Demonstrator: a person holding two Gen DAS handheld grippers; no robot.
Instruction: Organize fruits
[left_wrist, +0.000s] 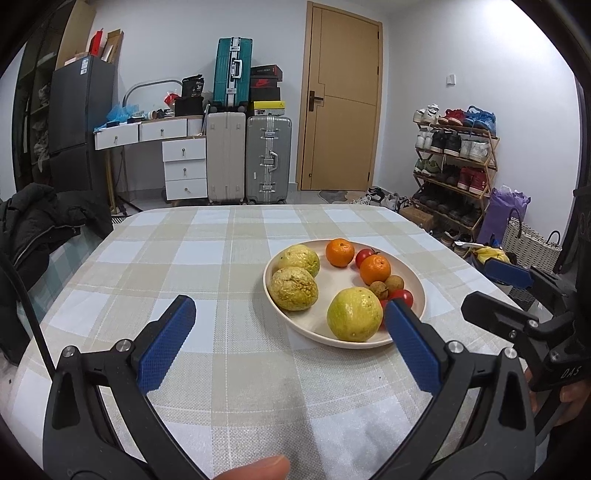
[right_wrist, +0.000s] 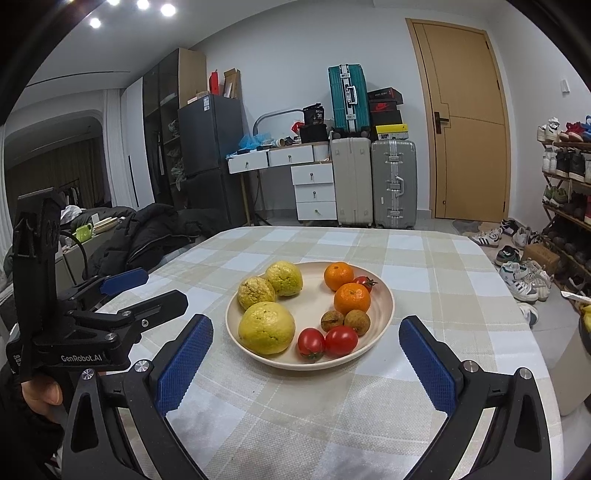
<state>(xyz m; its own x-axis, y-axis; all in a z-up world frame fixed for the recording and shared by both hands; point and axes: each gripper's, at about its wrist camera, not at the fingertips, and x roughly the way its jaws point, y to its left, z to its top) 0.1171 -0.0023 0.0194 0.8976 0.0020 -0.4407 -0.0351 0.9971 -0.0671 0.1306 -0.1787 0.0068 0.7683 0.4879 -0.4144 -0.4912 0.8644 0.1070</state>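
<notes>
A cream plate (right_wrist: 384, 295) (left_wrist: 325, 332) sits on the checked tablecloth. It holds three yellow-green guavas (right_wrist: 266, 326) (left_wrist: 354, 314), two oranges (right_wrist: 351, 298) (left_wrist: 375, 268), two brown longans (right_wrist: 356, 321) (left_wrist: 378, 288) and small red tomatoes (right_wrist: 340, 339) (left_wrist: 402, 295). My left gripper (left_wrist: 291, 306) is open and empty, just short of the plate's near-left edge. My right gripper (right_wrist: 306, 328) is open and empty, its fingers either side of the plate's near edge. Each gripper shows in the other's view, the right one (left_wrist: 495, 295) and the left one (right_wrist: 147, 291).
The table (left_wrist: 207, 258) carries a beige and white checked cloth. A black jacket (left_wrist: 44, 221) lies at the table's left edge. Suitcases (left_wrist: 251, 158), drawers, a fridge, a door and a shoe rack (left_wrist: 454, 166) stand beyond the table.
</notes>
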